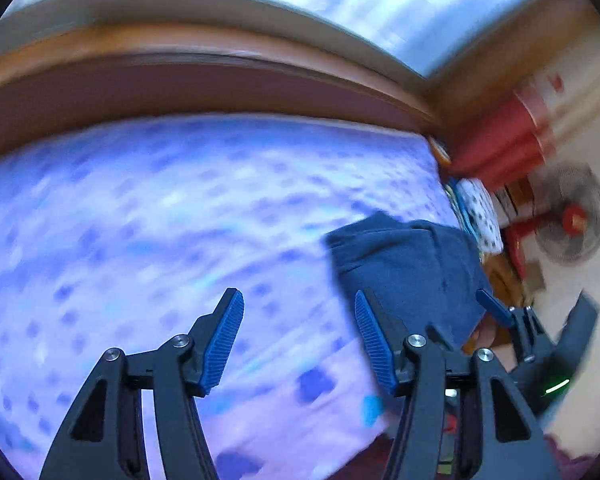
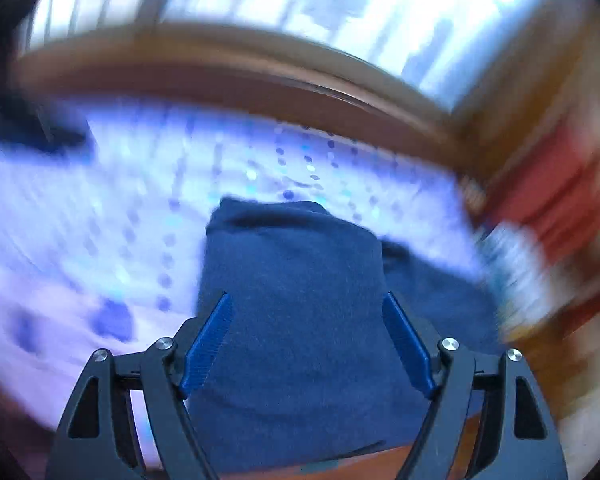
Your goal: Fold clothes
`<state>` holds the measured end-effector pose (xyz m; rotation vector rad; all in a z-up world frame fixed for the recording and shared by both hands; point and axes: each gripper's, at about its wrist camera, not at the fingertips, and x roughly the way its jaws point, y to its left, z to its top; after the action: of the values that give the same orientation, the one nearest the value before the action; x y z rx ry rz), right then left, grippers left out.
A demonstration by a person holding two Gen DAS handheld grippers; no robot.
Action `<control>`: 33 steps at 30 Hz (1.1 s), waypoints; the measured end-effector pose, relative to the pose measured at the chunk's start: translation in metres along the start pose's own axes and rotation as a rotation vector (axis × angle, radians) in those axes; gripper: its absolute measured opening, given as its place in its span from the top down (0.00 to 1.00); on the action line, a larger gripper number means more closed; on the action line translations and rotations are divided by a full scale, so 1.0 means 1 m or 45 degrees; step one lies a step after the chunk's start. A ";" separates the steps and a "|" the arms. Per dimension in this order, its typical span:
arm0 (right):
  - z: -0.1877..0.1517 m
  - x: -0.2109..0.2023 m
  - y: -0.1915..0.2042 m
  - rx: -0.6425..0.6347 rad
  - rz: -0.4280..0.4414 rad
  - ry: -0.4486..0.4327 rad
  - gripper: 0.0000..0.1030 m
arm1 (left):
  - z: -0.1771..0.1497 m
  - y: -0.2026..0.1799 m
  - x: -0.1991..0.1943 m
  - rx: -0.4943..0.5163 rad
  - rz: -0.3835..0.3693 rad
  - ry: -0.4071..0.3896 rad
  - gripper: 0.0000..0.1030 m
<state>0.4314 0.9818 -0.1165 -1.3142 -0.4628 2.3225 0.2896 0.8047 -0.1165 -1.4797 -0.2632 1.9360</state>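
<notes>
Navy folded garment (image 2: 296, 300) lies on the bed (image 1: 160, 220) near its edge, long axis running away from us. We see our right tool (image 2: 308, 340) spread wide above it, gripping nothing. Our left tool (image 1: 300, 340) is released too, empty over the dotted sheet, with the garment to its right.

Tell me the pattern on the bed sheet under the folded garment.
Pale lilac-white bed sheet with blue-violet dots; it shows best in the left wrist view.
</notes>
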 end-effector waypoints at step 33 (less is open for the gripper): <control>0.024 0.071 0.081 -0.175 -0.407 0.388 0.79 | -0.017 0.065 -0.036 0.038 -0.293 0.086 0.43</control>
<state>0.3614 0.9475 -0.1948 -1.5030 -0.6842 1.8222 0.2850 0.7297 -0.1290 -1.4259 -0.3560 1.6974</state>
